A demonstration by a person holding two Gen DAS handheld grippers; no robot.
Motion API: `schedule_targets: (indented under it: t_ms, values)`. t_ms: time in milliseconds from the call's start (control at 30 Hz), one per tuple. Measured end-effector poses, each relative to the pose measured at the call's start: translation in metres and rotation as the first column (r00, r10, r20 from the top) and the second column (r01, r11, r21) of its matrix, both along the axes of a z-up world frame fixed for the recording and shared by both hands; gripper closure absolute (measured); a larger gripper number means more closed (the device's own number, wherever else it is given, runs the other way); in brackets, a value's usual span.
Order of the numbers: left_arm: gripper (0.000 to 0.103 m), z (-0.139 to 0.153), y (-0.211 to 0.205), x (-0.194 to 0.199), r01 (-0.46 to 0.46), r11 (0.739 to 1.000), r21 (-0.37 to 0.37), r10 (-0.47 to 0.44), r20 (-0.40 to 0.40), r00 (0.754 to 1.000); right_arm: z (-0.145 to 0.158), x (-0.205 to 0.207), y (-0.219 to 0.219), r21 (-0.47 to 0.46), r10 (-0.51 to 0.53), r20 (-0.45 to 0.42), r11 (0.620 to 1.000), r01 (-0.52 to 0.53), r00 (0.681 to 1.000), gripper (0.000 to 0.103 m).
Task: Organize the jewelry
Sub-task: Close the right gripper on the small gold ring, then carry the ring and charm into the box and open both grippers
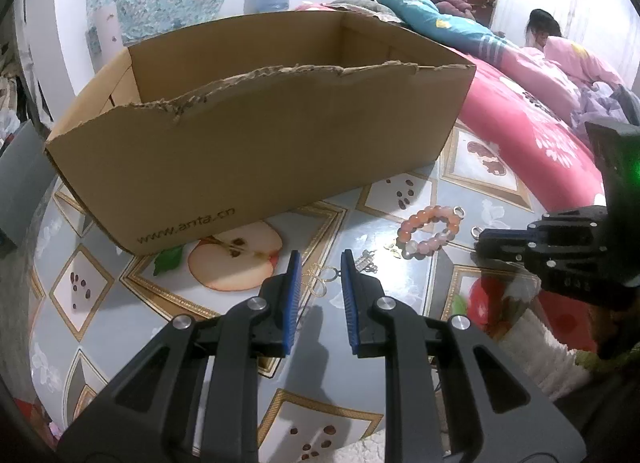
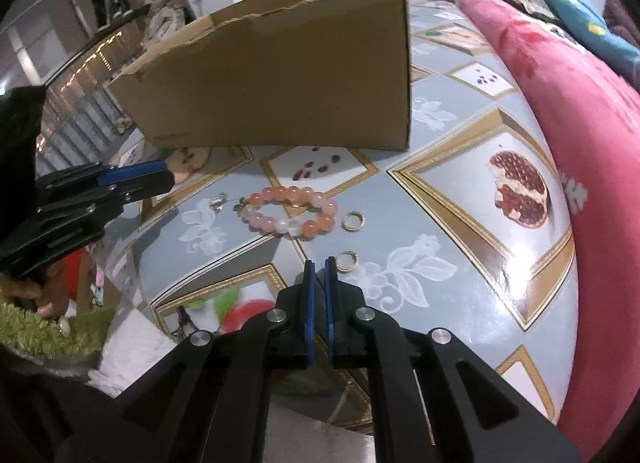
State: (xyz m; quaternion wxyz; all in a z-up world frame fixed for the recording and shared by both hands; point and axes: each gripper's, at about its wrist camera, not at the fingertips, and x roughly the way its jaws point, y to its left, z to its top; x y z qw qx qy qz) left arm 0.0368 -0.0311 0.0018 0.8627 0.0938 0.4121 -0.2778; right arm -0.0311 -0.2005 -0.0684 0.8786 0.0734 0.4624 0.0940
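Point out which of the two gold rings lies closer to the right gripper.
The gold ring just beside the right gripper fingertips, on the white flower print. The other ring lies farther off, next to the beaded bracelet.

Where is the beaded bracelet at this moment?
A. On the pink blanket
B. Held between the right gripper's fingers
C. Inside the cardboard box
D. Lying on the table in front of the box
D: the beaded bracelet lies flat on the table, apart from the cardboard box, with neither gripper touching it.

The cardboard box (image 1: 256,143) walls the far side beyond the bead bracelet (image 1: 430,232); nearer tabletop (image 2: 460,223) lies open.
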Motion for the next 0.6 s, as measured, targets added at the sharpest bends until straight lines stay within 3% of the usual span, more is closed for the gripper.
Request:
schedule_targets:
  t_ms: [167, 333, 533, 600]
  values:
    - [0.085, -0.003, 0.002, 0.003, -0.007, 1.000, 0.001, 0.007, -0.008, 1.000, 0.008, -0.003, -0.002, -0.092, 0.025, 0.037, 0.995, -0.022, 0.999, 0.083]
    - [0.084, -0.004, 0.003, 0.005, -0.012, 1.000, -0.005, 0.012, -0.019, 1.000, 0.004, 0.007, -0.003, -0.162, 0.090, 0.042, 0.983, -0.082, 0.995, 0.083]
    - [0.084, -0.004, 0.004, 0.007, -0.022, 1.000, -0.006, 0.022, -0.025, 0.999, 0.000, 0.012, -0.002, -0.151, 0.160, 0.038, 0.977, -0.152, 0.986, 0.083]
    - [0.084, -0.003, 0.005, 0.007, -0.023, 1.000, -0.005, 0.023, -0.022, 0.999, 0.000, 0.012, -0.005, -0.136, 0.159, 0.038, 0.979, -0.153, 0.986, 0.088]
